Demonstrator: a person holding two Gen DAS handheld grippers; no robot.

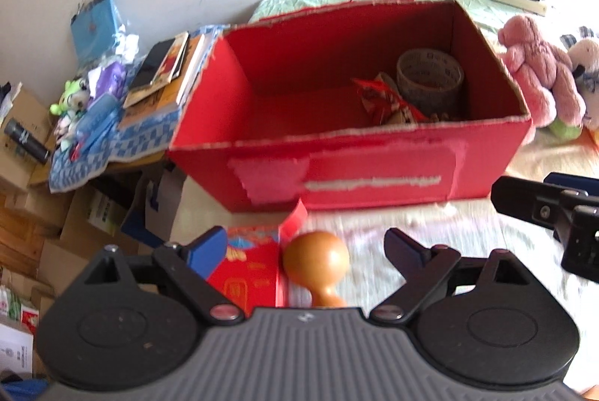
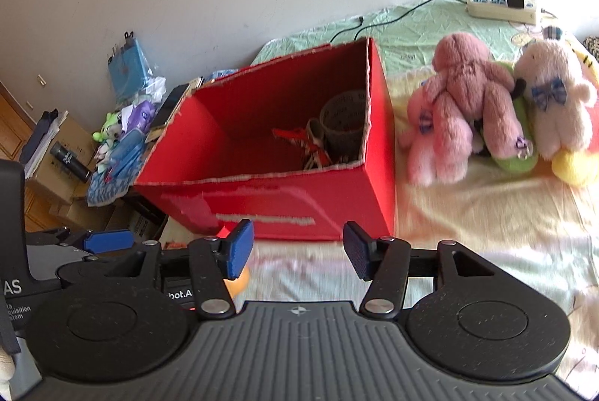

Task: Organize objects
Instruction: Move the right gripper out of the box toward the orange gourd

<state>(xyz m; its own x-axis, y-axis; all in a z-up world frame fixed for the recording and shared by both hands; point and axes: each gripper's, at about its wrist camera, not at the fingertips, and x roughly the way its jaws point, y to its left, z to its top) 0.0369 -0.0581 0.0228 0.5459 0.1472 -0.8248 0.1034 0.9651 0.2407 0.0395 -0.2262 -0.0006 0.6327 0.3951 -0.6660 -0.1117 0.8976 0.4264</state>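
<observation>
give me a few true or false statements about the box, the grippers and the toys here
1. The red box is open-topped and holds a tape roll. True.
2. The left gripper grips the wooden object. False: the jaws are open, the object lies between them.
3. The plush toys lie inside the box. False: they lie on the bed beside it.
4. The right gripper is open and empty. True.

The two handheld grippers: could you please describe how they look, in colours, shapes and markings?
The left gripper and the right gripper match: black linkage arms with silver pivot bolts, two round black discs, a grey ribbed body bearing a small compass-like emblem, and two fingers with blue pads. The left unit's housing carries white lettering, partly hidden.
</observation>
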